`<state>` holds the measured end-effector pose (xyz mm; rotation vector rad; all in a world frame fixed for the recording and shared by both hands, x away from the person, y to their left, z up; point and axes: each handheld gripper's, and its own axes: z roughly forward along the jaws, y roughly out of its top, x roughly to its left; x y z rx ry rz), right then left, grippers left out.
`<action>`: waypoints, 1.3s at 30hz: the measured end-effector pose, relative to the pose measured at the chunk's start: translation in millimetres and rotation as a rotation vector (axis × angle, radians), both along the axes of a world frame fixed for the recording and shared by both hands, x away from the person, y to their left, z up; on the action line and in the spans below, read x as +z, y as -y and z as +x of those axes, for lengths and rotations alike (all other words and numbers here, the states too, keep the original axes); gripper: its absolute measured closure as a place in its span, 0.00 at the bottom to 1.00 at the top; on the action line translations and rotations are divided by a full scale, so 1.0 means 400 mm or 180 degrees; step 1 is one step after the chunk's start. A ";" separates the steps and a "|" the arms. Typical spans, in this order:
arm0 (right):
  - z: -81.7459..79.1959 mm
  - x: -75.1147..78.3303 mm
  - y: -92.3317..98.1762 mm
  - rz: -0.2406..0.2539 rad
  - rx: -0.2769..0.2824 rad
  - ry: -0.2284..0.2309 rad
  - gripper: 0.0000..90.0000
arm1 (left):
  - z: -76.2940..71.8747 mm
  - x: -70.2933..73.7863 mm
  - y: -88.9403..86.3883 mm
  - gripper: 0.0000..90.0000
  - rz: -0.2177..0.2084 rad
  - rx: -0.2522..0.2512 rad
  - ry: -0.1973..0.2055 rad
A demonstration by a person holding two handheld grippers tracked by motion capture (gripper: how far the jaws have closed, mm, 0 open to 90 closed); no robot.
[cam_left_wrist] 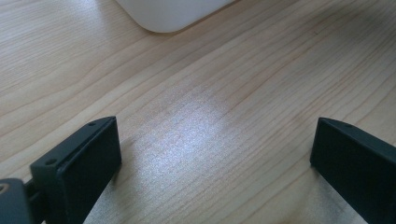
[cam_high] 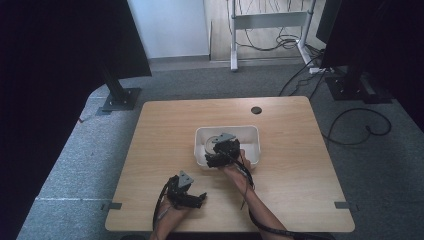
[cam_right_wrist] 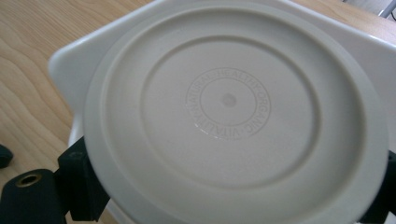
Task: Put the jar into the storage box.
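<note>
**Round lid gripped over the white tub**

We have one pair of tongs at work and one at rest. Our right tongs (cam_high: pixel 216 159) sit at the near left corner of the white tub (cam_high: pixel 252 131), which stands near the middle of the worktop (cam_high: pixel 165 130). In the right gripper view the jaws stand at either side of a round, cream-coloured lid (cam_right_wrist: pixel 233 112), pressed against its rim, so we judge them closed on it. The lid bears a ring of raised lettering and lies over the tub, whose rim (cam_right_wrist: pixel 65 60) peeks out behind it. Whether the lid is being lifted out or set down, we cannot tell from these pictures.

Our left tongs (cam_high: pixel 199 198) are near the front edge of the worktop, well apart from the tub. In the left gripper view the jaws stand wide apart with bare wood between them, holding nothing; a corner of the tub (cam_left_wrist: pixel 173 14) shows at the top.

We judge the step in hand to be handling the lid at the tub. The next move calls for keeping the hold level so the lid does not slip from the jaws or catch on the tub's wall.

Counted: one tub, one lid, two tongs, one worktop.
</note>
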<state>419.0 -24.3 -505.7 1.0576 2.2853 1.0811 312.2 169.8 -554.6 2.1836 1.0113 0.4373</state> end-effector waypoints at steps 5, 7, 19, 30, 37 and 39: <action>0.007 -0.014 -0.010 -0.0045 -0.0022 -0.0005 0.11 | 0.000 -0.001 0.000 0.02 -0.0011 0.0000 0.0008; 0.009 -0.022 -0.013 -0.0072 -0.0037 -0.0010 0.11 | 0.000 0.000 0.000 0.02 -0.0004 -0.0001 0.0005; 0.016 -0.041 -0.018 -0.0067 -0.0079 -0.0097 0.10 | 0.000 0.000 0.000 0.02 -0.0002 -0.0004 0.0006; 0.029 -0.042 -0.010 -0.0014 -0.0049 -0.0256 0.06 | 0.000 -0.001 0.000 0.02 -0.0009 0.0000 0.0008; 0.022 -0.040 0.001 0.0027 0.0007 -0.0267 0.02 | 0.000 -0.001 0.000 0.02 -0.0009 0.0000 0.0008; 0.021 -0.035 0.007 0.0053 0.0015 -0.0249 0.02 | 0.000 -0.001 0.000 0.02 -0.0010 0.0000 0.0008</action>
